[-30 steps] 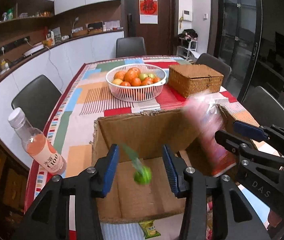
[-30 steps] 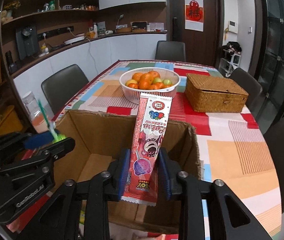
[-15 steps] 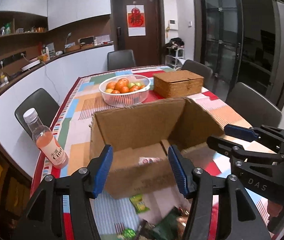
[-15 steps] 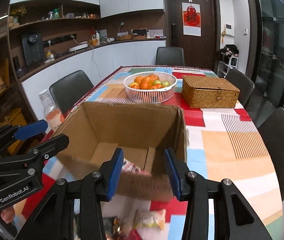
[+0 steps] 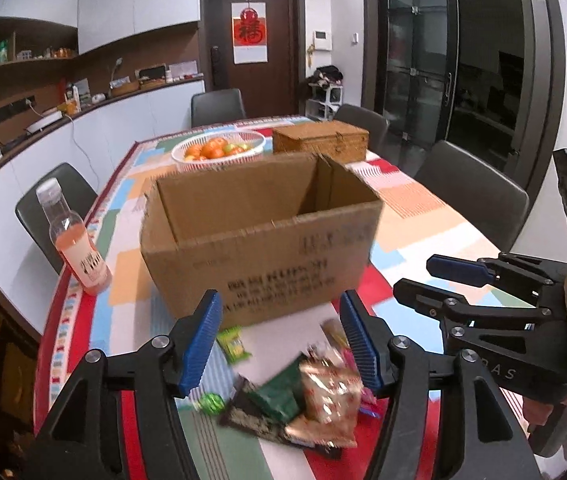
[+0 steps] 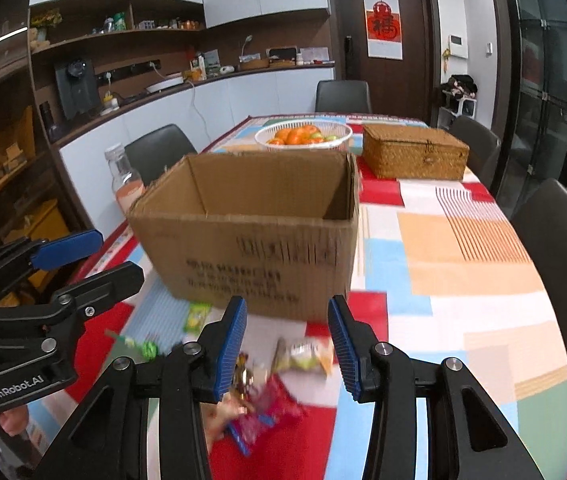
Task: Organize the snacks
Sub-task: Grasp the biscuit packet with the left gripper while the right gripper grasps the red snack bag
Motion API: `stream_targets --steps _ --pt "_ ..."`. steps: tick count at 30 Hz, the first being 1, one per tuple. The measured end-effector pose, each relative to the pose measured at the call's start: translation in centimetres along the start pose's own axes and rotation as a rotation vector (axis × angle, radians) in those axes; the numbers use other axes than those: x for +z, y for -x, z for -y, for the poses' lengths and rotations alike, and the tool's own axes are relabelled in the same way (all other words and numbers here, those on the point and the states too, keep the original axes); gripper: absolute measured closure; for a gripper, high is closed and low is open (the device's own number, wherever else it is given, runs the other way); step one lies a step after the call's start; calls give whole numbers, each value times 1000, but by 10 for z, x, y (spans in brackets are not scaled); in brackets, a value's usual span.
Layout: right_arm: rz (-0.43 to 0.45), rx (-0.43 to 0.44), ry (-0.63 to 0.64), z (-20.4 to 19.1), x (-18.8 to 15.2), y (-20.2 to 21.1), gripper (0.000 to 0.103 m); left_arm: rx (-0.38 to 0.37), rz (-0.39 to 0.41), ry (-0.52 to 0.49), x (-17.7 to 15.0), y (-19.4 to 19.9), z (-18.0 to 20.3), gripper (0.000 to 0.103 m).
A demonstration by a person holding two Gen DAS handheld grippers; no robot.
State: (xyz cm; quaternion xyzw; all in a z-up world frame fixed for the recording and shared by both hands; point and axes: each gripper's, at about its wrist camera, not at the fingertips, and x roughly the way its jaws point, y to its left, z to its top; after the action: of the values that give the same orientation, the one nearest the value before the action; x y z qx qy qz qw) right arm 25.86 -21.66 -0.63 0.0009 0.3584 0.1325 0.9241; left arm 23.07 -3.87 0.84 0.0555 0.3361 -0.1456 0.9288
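both tongs empty, above the snack pile

left tongs (image 5: 279,338) just widened, right tongs (image 6: 287,344) narrower, jaws apart; snack packets (image 5: 315,384) lie on counter (image 6: 463,248) just before cardboard box (image 5: 259,232).

The right gripper (image 6: 287,344) hangs over the near end of the table (image 6: 463,264), blue pads apart, nothing between them; its jaws have just been opening a little. Below lies a loose heap of snack packets (image 6: 267,392), a red packet (image 6: 271,416) nearest, a small green-yellow packet (image 6: 197,317) just beside the cardboard box (image 6: 251,232). The box stands open-topped. Behind it, a white fruit basket (image 6: 303,136), a wicker box (image 6: 415,154) and a pink drink bottle (image 6: 123,180). The left gripper (image 6: 79,264) juts in at left, pads apart.
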Motion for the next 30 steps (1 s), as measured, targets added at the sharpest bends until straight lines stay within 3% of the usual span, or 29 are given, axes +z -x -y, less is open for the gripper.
stream_targets --steps 4,16,30 --pt "-36 2 -16 3 -18 0 55 -13 -44 -2 -16 -4 5 42" --pt "-168 23 -63 10 -62 -16 54 -60 -177 -2 -57 -31 17 42" --pt "-257 18 -95 15 -81 -36 54 -99 -290 7 -81 -72 23 42"
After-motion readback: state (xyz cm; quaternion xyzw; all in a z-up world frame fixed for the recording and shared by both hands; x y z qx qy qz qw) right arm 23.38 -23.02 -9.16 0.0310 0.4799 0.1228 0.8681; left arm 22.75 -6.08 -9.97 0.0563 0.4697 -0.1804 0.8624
